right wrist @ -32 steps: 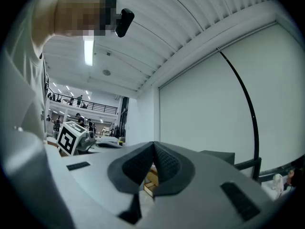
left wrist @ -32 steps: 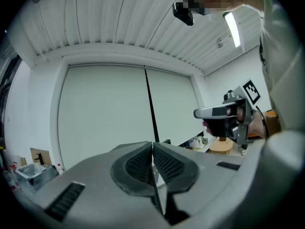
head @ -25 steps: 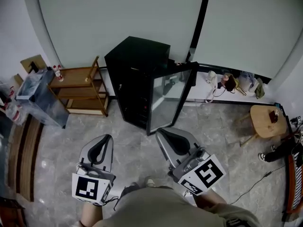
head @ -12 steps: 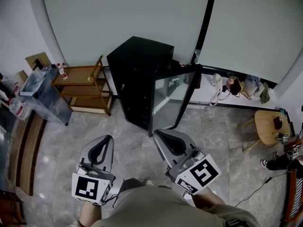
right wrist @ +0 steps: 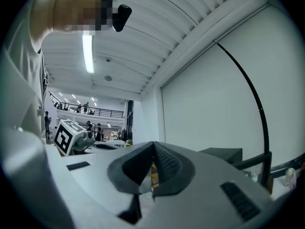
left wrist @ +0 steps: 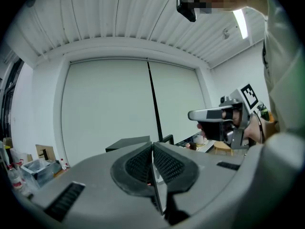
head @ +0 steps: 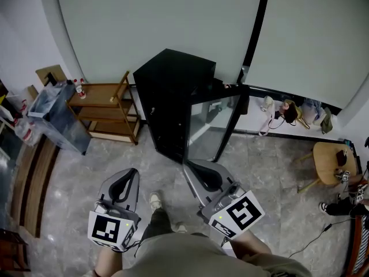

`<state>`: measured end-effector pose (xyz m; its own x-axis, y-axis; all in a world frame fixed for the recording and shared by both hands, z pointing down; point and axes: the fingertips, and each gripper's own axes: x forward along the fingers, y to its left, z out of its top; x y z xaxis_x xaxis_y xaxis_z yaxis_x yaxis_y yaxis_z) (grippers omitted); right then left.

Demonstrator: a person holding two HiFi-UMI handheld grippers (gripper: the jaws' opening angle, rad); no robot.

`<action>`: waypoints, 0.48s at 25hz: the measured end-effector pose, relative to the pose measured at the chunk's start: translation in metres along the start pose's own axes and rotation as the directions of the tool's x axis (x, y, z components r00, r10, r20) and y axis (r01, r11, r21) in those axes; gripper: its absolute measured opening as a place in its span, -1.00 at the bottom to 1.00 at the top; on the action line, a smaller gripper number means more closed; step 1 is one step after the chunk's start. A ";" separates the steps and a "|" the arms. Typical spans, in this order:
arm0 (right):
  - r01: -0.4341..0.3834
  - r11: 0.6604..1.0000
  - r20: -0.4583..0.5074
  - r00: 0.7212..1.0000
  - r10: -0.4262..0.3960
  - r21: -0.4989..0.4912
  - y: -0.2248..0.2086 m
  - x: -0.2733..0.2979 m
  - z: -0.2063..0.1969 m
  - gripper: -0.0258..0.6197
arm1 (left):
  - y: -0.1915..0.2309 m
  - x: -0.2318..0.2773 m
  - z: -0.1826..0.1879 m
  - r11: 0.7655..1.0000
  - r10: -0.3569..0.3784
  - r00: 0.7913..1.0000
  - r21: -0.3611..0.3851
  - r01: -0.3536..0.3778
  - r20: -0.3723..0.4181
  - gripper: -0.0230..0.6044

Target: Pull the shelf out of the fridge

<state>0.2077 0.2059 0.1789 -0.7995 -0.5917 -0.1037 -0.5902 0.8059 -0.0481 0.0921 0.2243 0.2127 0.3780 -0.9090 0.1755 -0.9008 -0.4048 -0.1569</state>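
Observation:
The black fridge stands against the pale wall, its glass door swung open toward me. Its inside is dark and I cannot make out a shelf there. My left gripper hovers over the floor well short of the fridge, jaws shut on nothing. My right gripper hangs just below the door's lower edge, also shut and empty. In the left gripper view the closed tips point at the fridge top, with the right gripper off to the side.
A wooden rack and a clear plastic bin stand left of the fridge. A low ledge with small items runs right of it, a round wooden stool beyond. My shoe shows between the grippers.
The fridge and its door have drifted nearer and lower in the head view as I step forward; a shoe now shows. Both grippers stay shut and keep their places.

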 end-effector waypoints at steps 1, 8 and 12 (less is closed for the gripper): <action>0.006 1.000 0.001 1.000 -0.006 -0.012 -0.003 0.002 0.002 -0.93 | -0.001 0.003 0.003 1.000 -0.008 1.000 -0.001 0.008 0.009 -0.89; 0.034 0.998 0.012 0.999 -0.034 -0.050 -0.018 0.021 0.008 -0.93 | 0.010 0.019 0.011 0.999 -0.032 0.999 0.041 0.030 0.038 -0.89; 0.046 0.998 -0.009 0.999 -0.047 -0.040 -0.021 0.035 -0.001 -0.93 | 0.023 0.031 0.006 0.999 -0.048 0.998 0.007 0.048 0.049 -0.89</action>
<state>0.1923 0.1681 0.1773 -0.7719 -0.6290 -0.0926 -0.6307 0.7759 -0.0126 0.0841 0.1866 0.2088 0.4308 -0.8923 0.1349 -0.8803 -0.4484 -0.1551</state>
